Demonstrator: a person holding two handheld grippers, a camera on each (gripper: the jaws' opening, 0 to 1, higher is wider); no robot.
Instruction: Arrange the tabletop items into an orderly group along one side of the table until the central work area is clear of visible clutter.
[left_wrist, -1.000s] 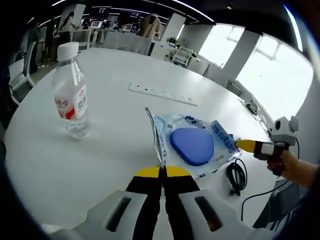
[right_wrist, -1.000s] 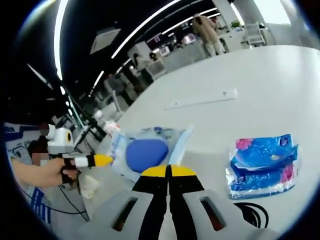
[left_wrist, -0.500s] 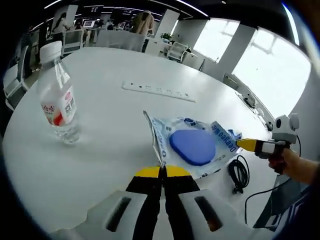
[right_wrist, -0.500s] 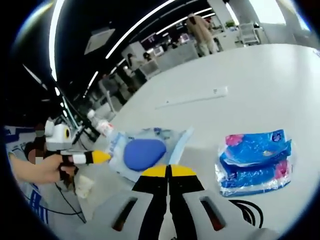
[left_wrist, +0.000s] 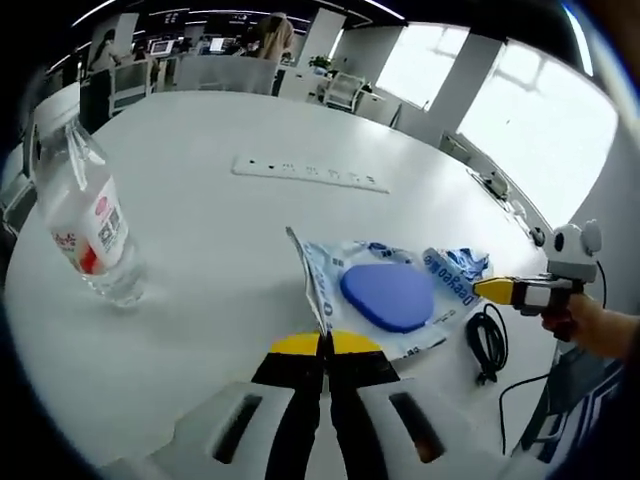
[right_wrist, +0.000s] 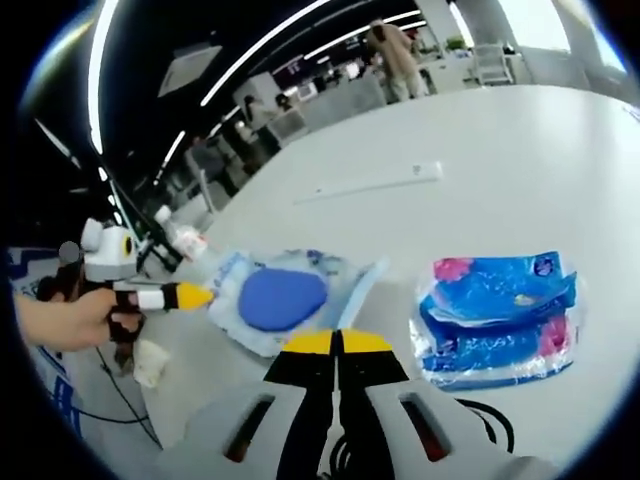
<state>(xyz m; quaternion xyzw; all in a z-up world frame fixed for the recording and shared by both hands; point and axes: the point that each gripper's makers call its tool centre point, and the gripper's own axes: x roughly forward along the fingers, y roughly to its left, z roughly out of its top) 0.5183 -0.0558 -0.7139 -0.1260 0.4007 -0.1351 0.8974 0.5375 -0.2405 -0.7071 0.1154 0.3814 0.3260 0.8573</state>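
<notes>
A clear plastic bag (left_wrist: 385, 295) with a blue oval pad inside is stretched between both grippers just above the white table (left_wrist: 220, 215). My left gripper (left_wrist: 325, 345) is shut on the bag's near corner. My right gripper (left_wrist: 500, 290), held by a hand, pinches the opposite edge. In the right gripper view, the right gripper (right_wrist: 340, 340) is shut on a corner of the bag (right_wrist: 285, 298), and the left gripper (right_wrist: 185, 295) grips its far side. A blue tissue pack (right_wrist: 500, 320) lies to the right.
A water bottle (left_wrist: 85, 225) stands at the left, tilted by the lens. A white power strip (left_wrist: 305, 172) lies further back on the table. A coiled black cable (left_wrist: 487, 340) rests near the table edge. Office desks and chairs fill the background.
Both grippers have kept hold of the bag while the hands shifted. The cameras moved, so the bottle sits nearer the left view's edge and the tissue pack closer in the right view.
</notes>
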